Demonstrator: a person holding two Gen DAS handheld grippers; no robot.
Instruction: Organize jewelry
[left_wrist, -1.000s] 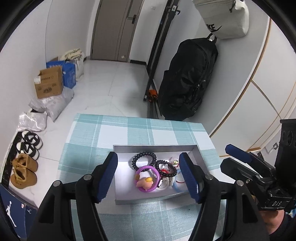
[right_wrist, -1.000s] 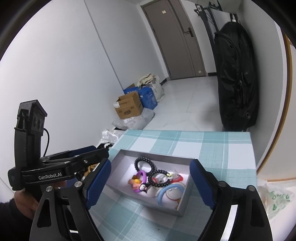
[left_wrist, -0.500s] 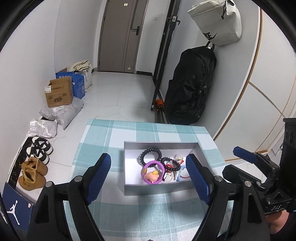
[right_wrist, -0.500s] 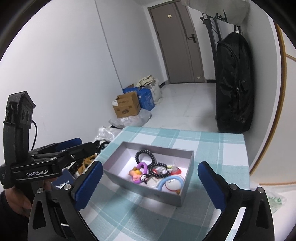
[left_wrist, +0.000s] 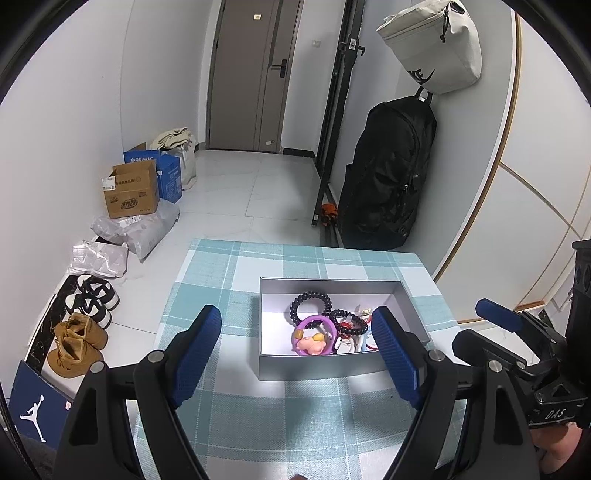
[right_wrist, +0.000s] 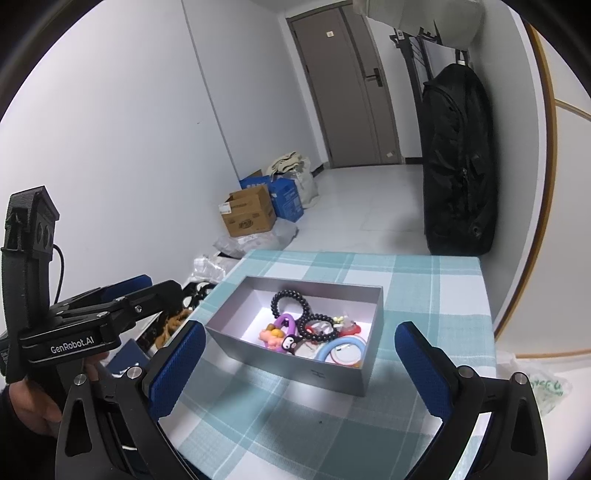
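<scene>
1. Jewelry (left_wrist: 325, 326) sits heaped in the grey box (left_wrist: 317, 363) at the centre of both views, on your checked desk (left_wrist: 229, 280).
2. Your left tool (left_wrist: 295, 354) spreads wide before the box, gripping nothing.
3. Your right tool (right_wrist: 295, 365) gapes wide too, also empty, the box framed between its blue pads (right_wrist: 177, 365) without touching them.

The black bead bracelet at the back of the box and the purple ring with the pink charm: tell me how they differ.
The black bead bracelet is a dark loop of round beads; the purple ring is a smooth, bright band. The bracelet lies nearer the grey box's far wall, the ring nearer its front. The ring carries a pink charm; the bracelet carries none. Both are closed loops lying inside the box.
</scene>
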